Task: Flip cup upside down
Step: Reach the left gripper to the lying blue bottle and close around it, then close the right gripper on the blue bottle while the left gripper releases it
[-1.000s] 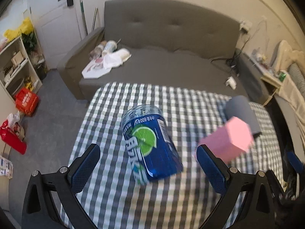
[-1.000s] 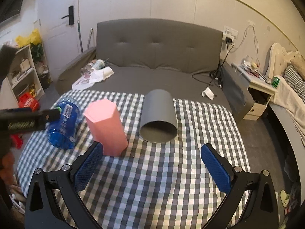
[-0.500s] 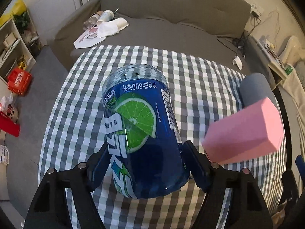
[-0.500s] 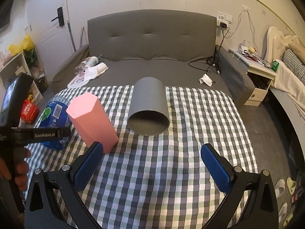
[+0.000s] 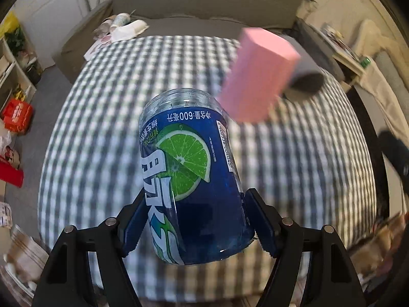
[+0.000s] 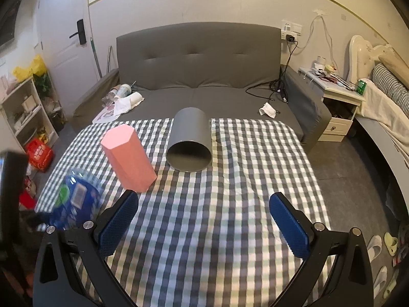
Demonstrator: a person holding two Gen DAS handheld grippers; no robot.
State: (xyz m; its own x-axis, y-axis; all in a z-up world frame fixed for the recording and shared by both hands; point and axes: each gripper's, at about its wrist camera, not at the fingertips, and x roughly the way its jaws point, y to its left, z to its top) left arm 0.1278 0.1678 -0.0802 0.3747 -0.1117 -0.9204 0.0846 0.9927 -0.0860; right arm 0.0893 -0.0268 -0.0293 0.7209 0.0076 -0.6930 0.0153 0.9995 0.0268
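Note:
A blue plastic cup [image 5: 190, 179] with a lime label and upside-down print is held in my left gripper [image 5: 196, 225], which is shut on its sides and holds it above the checked tablecloth [image 5: 97, 117]. It shows blurred at the left of the right wrist view [image 6: 74, 202]. A pink hexagonal cup [image 6: 127, 156] stands mouth down on the cloth. A grey cup [image 6: 190, 140] lies on its side with its mouth toward me. My right gripper [image 6: 204, 220] is open and empty above the cloth, in front of the grey cup.
A grey sofa [image 6: 199, 76] stands behind the table with cups and papers [image 6: 122, 97] on its left seat. Shelves [image 6: 23, 112] and a red bag [image 6: 39, 154] are at the left. A nightstand [image 6: 337, 102] and bed are at the right.
My left gripper closed on the blue cup and has lifted it off the cloth toward the table's left front. My right gripper stayed open and drew back a little.

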